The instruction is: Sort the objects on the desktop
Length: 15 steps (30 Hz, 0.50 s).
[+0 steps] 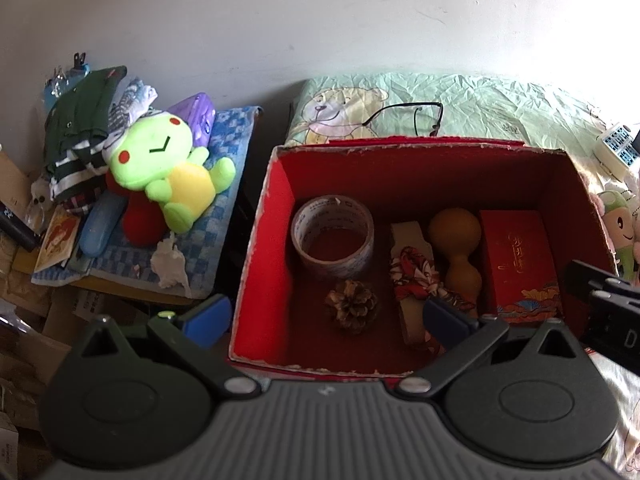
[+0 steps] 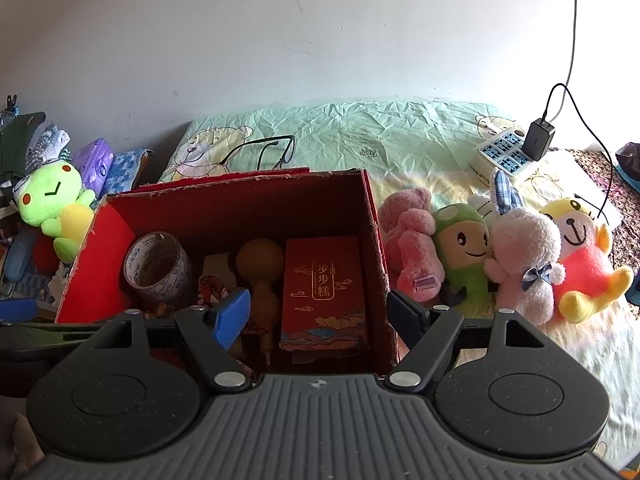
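Left hand-held gripper point(image 1: 326, 320): jaws spread wide, holding nothing. Its left finger hangs outside the left wall of the red box point(image 1: 256, 248); its right finger sits over the box interior, above the floral-wrapped item point(image 1: 414, 270).

Right hand-held gripper point(image 2: 320, 312): jaws spread wide, holding nothing. Its left finger is over the box interior, its right finger outside the right wall, so the wall stands between them.

Contents of the red box, open-topped, directly ahead of both grippers:
- Tape roll point(image 1: 332, 236), ahead-left of the left gripper, near the left wall, lying with its hole upward.
- Pine cone point(image 1: 352, 306), just ahead of the left gripper, nearer than the tape roll.
- Floral-wrapped item, centre, lying lengthwise on a pale block.
- Gourd point(image 1: 458, 248), tan, just right of the floral item, large bulb away from the grippers.
- Red gift carton point(image 2: 324, 288) with gold lettering, against the right wall, just ahead of the right gripper.

Surroundings:
- Eyeglasses point(image 1: 408, 118), beyond the far wall of the box, on a green bear-print sheet point(image 2: 380, 136).
- Green frog plush point(image 1: 168, 164), far left of the left gripper, on a blue checked cloth point(image 1: 224, 152) among clothing.
- Row of plush toys right of the box, ahead-right of the right gripper: pink plush point(image 2: 412, 240), green-hooded plush point(image 2: 464, 248), white rabbit plush point(image 2: 524, 256), yellow-and-orange plush point(image 2: 584, 264).
- Power strip point(image 2: 504, 154) with black charger, beyond the plush row.
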Each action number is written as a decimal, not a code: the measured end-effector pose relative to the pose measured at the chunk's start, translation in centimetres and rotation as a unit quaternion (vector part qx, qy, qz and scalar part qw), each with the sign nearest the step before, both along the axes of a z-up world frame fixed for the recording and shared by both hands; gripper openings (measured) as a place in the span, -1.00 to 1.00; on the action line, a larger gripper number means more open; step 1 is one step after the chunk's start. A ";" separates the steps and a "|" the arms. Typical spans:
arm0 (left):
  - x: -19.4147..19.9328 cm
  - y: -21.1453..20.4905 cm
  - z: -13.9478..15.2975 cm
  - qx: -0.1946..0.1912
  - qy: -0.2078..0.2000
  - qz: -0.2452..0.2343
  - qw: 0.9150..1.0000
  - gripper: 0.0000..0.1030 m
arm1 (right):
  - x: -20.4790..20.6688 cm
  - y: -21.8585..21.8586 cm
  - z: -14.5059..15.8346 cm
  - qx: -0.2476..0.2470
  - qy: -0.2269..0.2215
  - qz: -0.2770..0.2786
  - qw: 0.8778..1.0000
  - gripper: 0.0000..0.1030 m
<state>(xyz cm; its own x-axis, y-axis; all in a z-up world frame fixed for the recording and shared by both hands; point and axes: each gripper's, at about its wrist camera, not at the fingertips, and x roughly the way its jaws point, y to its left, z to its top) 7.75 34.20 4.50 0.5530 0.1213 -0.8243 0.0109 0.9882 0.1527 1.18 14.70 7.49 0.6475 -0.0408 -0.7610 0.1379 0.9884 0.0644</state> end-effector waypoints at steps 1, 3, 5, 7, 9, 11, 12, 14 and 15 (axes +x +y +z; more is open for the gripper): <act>0.0 0.1 0.0 -0.002 0.000 0.002 1.000 0.99 | 0.1 0.1 0.0 -0.001 0.002 0.002 1.000 0.51; 0.0 0.5 0.0 -0.008 0.001 0.006 1.000 0.99 | 0.2 0.4 0.0 -0.001 0.005 0.007 1.000 0.51; 0.0 0.9 -0.1 -0.016 0.003 0.010 1.000 0.99 | 0.4 0.7 -0.1 -0.005 0.008 0.010 1.000 0.51; 0.0 1.2 -0.2 -0.025 0.003 0.008 1.000 0.99 | 0.6 1.1 -0.1 -0.012 0.011 0.011 1.000 0.51; 0.0 1.4 -0.5 -0.031 0.006 0.008 0.999 0.99 | 0.8 1.2 -0.2 -0.018 0.014 0.009 1.000 0.51; 0.1 1.7 -0.7 -0.035 0.010 0.013 0.999 0.99 | 0.9 1.2 -0.2 -0.020 0.013 0.006 1.000 0.51; 0.1 1.8 -0.8 -0.036 0.011 0.015 0.999 0.99 | 0.9 1.2 -0.1 -0.021 0.012 0.006 1.000 0.51; 0.0 2.1 -0.9 -0.035 0.012 0.020 0.999 0.99 | 0.8 1.2 0.0 -0.027 0.009 0.007 1.000 0.51; -0.1 2.1 -0.9 -0.033 0.011 0.023 0.999 0.99 | 0.8 1.3 0.0 -0.032 0.009 0.008 0.999 0.51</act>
<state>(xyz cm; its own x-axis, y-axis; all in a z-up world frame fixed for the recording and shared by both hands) 7.66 36.31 3.63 0.5300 0.0908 -0.8431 -0.0312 0.9957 0.0876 1.97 15.95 7.53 0.6345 -0.0798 -0.7688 0.1236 0.9923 -0.0010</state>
